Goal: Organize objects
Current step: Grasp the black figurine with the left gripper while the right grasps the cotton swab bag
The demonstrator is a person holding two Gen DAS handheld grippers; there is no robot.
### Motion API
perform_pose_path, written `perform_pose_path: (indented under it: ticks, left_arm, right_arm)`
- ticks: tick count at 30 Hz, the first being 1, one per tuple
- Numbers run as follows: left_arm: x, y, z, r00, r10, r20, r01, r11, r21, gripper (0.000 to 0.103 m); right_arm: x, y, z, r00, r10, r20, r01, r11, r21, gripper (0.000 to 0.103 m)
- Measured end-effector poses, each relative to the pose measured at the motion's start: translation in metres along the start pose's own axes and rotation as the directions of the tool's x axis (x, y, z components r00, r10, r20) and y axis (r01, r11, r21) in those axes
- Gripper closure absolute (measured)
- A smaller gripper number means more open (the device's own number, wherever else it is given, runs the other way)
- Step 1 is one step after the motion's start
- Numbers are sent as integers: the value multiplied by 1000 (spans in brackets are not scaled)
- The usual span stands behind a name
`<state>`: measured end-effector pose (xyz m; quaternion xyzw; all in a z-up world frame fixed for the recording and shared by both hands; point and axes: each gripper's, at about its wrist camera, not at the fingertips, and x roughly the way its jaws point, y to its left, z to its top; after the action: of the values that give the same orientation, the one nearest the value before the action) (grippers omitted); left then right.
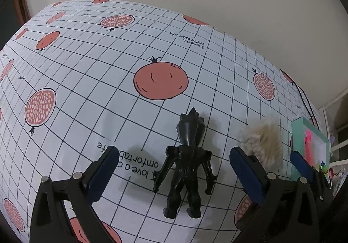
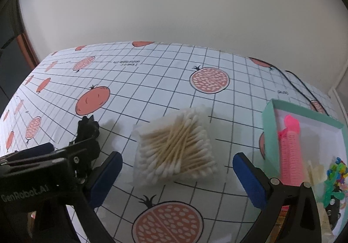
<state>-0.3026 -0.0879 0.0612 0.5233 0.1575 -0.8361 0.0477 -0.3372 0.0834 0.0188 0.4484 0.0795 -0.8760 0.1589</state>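
Note:
A black spiky toy figure [image 1: 187, 166] lies on the pomegranate-print tablecloth [image 1: 130, 51]. My left gripper [image 1: 174, 175] is open just above it, one finger on each side of its body. A clear pack of cotton swabs [image 2: 176, 147] lies to the right of the figure. My right gripper [image 2: 178, 180] is open too, and the near edge of the pack sits between its blue pads without touching them. In the right wrist view the figure [image 2: 87, 129] is partly hidden behind the left gripper's housing [image 2: 32, 177].
A teal open box [image 2: 269, 125] stands at the right, holding a pink mesh roll [image 2: 289, 151] and small colourful pieces [image 2: 337, 173]. A black cable [image 2: 300, 84] runs behind it. A pale wall closes the table's far edge.

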Motion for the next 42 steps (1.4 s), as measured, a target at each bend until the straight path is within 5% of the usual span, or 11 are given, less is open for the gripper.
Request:
perform_pose_path:
  ticks: [3, 13, 26, 30, 42]
  left_arm:
    - [1, -1, -1, 1000, -6, -6, 6, 1000, 2, 12]
    - [8, -3, -1, 1000, -6, -19, 7, 1000, 3, 13]
    - [9, -9, 0, 1000, 28, -11, -28, 999, 24, 36]
    - [6, -5, 1, 999, 41, -5, -40, 999, 15, 57]
    - [-4, 2, 4, 999, 42, 8, -42, 999, 6, 60]
  right_arm:
    - [5, 0, -2, 1000, -10, -11, 10, 1000, 3, 8]
    - [11, -7, -4, 1000, -16, -17, 17, 999, 32, 17]
    - [11, -6, -4, 1000, -14, -12, 15, 1000, 18, 31]
    - [10, -6, -5, 1000, -13, -12, 14, 1000, 17, 33]
    - [6, -9, -6, 1000, -15, -15, 15, 1000, 22, 36]
